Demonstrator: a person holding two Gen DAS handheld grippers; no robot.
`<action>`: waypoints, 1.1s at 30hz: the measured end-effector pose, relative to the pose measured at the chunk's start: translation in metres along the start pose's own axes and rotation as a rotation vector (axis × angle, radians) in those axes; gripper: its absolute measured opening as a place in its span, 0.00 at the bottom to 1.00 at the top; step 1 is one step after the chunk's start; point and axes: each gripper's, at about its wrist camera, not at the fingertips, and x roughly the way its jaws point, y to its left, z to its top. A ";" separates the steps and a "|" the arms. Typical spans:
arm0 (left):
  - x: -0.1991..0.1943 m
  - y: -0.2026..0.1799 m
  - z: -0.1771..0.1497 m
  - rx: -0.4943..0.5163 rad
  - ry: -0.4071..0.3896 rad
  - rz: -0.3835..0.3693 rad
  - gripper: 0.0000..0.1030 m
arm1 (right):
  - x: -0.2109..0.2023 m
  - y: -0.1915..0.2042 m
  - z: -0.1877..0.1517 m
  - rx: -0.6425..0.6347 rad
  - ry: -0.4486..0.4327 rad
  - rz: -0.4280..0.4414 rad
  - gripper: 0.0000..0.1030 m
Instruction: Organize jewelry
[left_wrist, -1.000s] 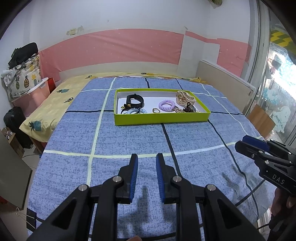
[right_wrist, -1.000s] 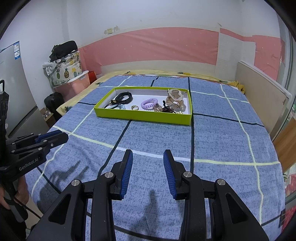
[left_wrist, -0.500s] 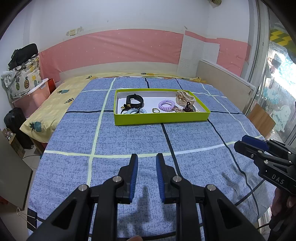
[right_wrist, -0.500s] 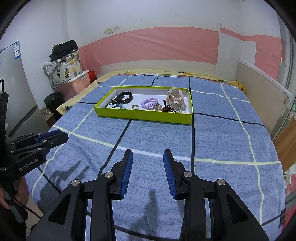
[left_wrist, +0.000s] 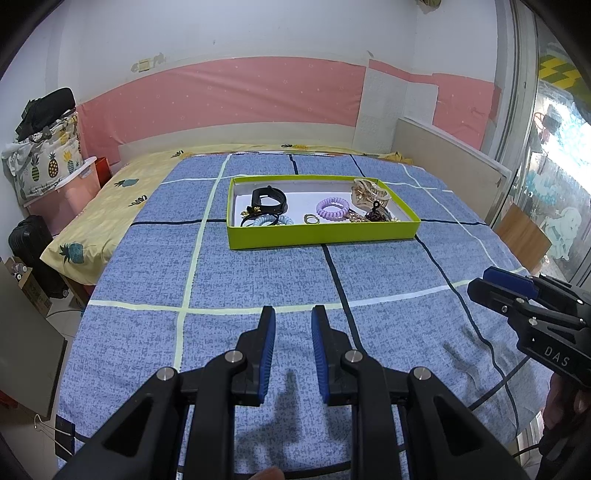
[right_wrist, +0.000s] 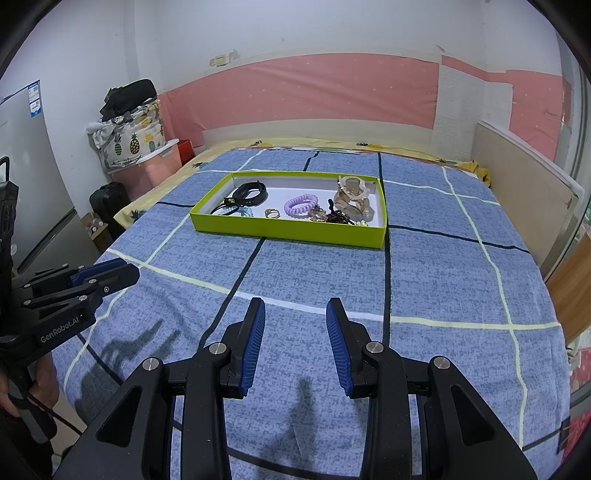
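Observation:
A lime green box (left_wrist: 321, 232) (right_wrist: 288, 230) lies on the blue checked bedspread, well ahead of both grippers. It holds a black band (left_wrist: 267, 199) (right_wrist: 251, 192), a purple coil hair tie (left_wrist: 332, 207) (right_wrist: 300, 205), a gold ring (left_wrist: 311, 218) (right_wrist: 272, 212), a light blue coil tie (left_wrist: 275, 220), a beige claw clip (left_wrist: 367, 192) (right_wrist: 351, 197) and dark beads (left_wrist: 376, 214). My left gripper (left_wrist: 293, 315) is open and empty, low over the near bedspread. My right gripper (right_wrist: 295, 308) is open wider, empty, also over the near bedspread.
The bed's left edge drops to the floor with a black bag (left_wrist: 31, 243), a pink storage bin (left_wrist: 61, 195) and a pineapple-print bag (right_wrist: 129, 142). A grey cabinet (right_wrist: 26, 184) stands at the left. A wooden board (left_wrist: 447, 155) and window border the right side.
Both grippers have stayed nearly still, with the view shifting only slightly. Nothing in the box has moved.

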 end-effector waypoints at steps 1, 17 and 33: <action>0.000 0.000 0.000 0.001 0.000 0.000 0.20 | 0.000 0.000 -0.001 0.000 0.000 0.001 0.34; 0.001 0.000 0.001 0.005 0.000 0.005 0.20 | 0.000 0.001 0.000 -0.002 0.000 0.001 0.34; 0.000 -0.001 0.001 0.004 -0.002 0.010 0.20 | -0.001 0.003 0.000 -0.005 -0.003 0.001 0.34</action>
